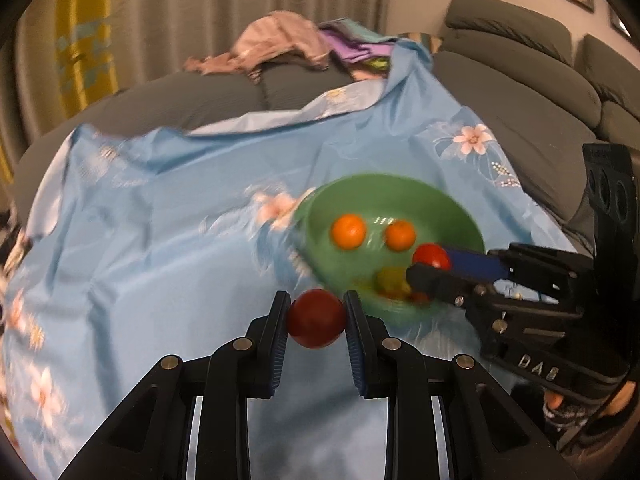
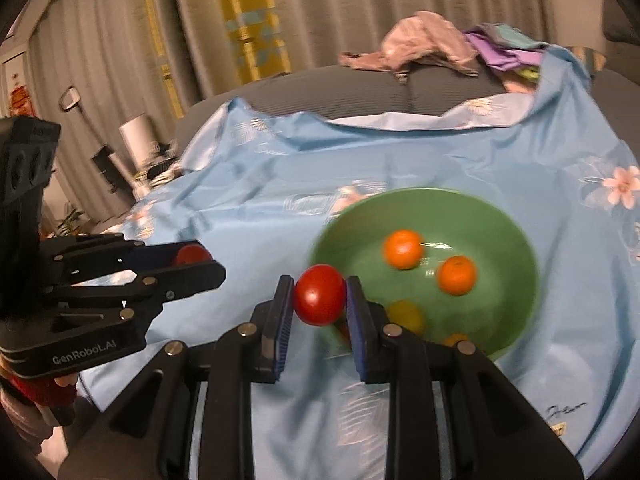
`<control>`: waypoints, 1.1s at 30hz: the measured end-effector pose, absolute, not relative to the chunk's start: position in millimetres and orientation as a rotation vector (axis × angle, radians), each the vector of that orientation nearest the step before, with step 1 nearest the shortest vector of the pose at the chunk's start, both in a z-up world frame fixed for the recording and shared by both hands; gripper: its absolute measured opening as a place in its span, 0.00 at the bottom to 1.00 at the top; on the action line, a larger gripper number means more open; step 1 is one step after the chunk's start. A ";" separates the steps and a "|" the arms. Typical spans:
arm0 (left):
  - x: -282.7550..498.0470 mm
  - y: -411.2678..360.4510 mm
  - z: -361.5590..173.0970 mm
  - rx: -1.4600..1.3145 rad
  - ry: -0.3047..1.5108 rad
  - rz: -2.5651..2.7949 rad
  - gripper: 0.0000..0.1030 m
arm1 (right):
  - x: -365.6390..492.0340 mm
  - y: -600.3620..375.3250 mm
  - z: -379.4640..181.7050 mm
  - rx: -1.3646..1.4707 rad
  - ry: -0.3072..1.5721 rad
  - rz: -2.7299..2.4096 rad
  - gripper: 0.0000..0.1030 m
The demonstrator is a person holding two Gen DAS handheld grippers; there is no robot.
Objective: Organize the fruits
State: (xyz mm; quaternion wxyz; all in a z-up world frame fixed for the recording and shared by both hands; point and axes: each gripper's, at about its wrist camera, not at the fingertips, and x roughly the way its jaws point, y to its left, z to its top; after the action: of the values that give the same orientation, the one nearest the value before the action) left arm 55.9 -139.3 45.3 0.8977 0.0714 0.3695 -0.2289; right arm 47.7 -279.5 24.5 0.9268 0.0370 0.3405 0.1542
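1. Left gripper [image 1: 316, 320] is clamped on a dark red fruit [image 1: 317, 317], just short of the green bowl [image 1: 400, 188].
2. Right gripper [image 2: 318, 300] pinches a bright red tomato [image 2: 320, 300] at the bowl's near rim.
3. Two oranges [image 2: 403, 249] and a blurred yellow fruit [image 2: 406, 316] sit inside the bowl.
4. Beyond, the blue floral sheet [image 1: 160, 220], then heaped clothes [image 1: 276, 40].

A bowl [image 2: 516, 240] sits on a bedsheet [image 2: 260, 208] spread over a sofa [image 1: 520, 112]. Two oranges [image 2: 403, 249] lie side by side in the bowl, with a blurred fruit [image 2: 406, 316] nearer the cameras. Behind the sheet, crumpled clothes [image 2: 420, 46] lie on the sofa, before a curtain [image 2: 320, 8].
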 end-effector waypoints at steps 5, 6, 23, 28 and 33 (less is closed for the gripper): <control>96.3 -180.3 30.3 0.181 0.777 -0.518 0.26 | 72.0 -308.4 13.9 0.077 0.716 0.199 0.27; 103.6 -189.2 25.3 0.196 0.791 -0.530 0.26 | 77.7 -312.8 10.0 0.077 0.733 0.180 0.27; 100.5 -192.8 65.1 0.279 0.868 -0.375 0.75 | 70.9 -341.8 52.0 0.072 0.809 0.087 0.84; 91.4 -189.6 91.4 0.280 0.828 -0.370 0.75 | 54.6 -335.1 90.2 0.027 0.763 0.106 0.88; 85.0 -187.0 109.4 0.274 0.785 -0.351 0.75 | 47.4 -334.6 109.7 0.007 0.741 0.109 0.88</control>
State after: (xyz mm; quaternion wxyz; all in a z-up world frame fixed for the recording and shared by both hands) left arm 85.0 -187.0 109.4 0.9000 0.1322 0.3791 -0.1697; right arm 47.4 -334.6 109.7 0.9307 0.0034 0.3620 0.0530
